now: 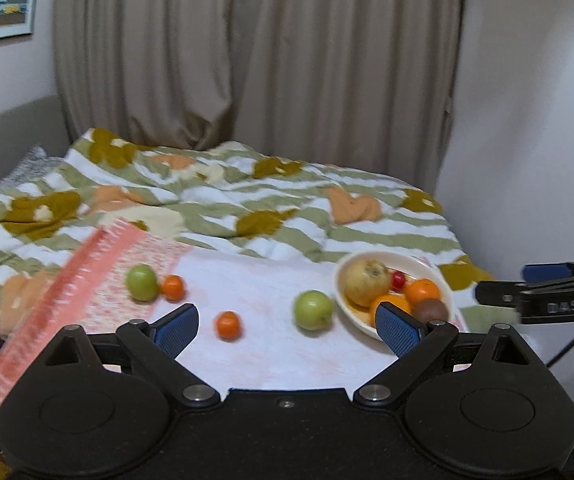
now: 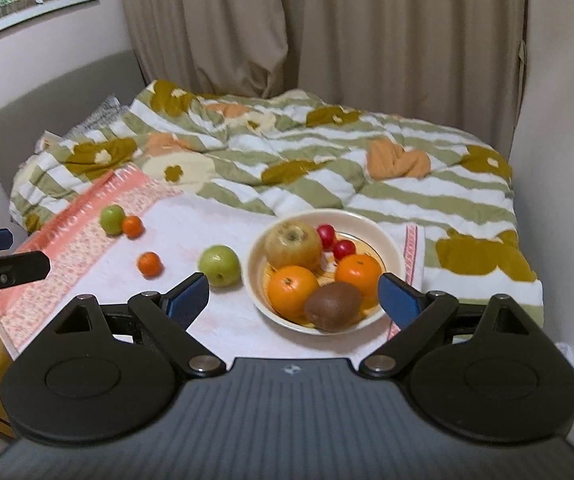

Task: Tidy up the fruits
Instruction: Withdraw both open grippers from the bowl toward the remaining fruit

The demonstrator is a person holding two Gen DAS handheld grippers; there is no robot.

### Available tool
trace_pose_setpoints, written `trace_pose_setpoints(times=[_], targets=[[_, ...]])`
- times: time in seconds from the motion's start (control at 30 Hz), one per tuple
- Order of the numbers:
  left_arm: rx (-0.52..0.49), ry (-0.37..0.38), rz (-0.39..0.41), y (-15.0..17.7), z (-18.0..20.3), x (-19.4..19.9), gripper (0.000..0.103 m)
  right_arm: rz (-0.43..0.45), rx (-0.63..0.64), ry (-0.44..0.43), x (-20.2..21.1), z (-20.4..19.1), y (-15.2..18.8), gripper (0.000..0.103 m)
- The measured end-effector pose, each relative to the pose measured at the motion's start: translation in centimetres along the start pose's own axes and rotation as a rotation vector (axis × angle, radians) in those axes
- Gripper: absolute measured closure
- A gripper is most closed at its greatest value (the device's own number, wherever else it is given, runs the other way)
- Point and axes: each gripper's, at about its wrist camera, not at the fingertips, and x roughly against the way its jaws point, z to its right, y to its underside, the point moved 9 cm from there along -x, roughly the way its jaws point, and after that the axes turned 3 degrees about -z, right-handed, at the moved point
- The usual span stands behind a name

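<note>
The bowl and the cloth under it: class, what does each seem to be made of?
Bowl: probably glazed ceramic, possibly melamine; its cream rim looks smooth and keeps a rigid shape.
Cloth: woven fabric, likely a cotton towel; matte white, with a patterned pink border and soft edges draping over the bedding.

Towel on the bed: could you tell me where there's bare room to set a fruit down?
Free: near strip of the towel, and between small orange and far edge. Crowded: the bowl, with a green apple beside it.
</note>
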Motion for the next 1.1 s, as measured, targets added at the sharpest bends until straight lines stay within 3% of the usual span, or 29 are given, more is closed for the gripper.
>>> trace_pose_setpoints(times=[0.17,0.43,0.77,1.1], targets=[[0.014,-0.073,0.044,-1.0,-3.7,1.5,0.004,0.017,0.006,-0.020,1.2,-2.4,-0.6,0.000],[-0.002,-0.118,0.045,-1.5,-9.3,0.9,0.003,0.025,-0.020,0.007,0.6,-6.3,-1.9,0.000],[-0.080,-0.043,-0.051,-2.1,-15.4,-3.7,0.002,-0.062,-0.093,0.085,-4.5,-12.1,-1.7,0.000],[-0.252,0.034,-0.170,-2.0,-19.5,-10.6,0.002,-0.133,-0.184,0.196,-10.6,-16.7,-1.8,0.000]])
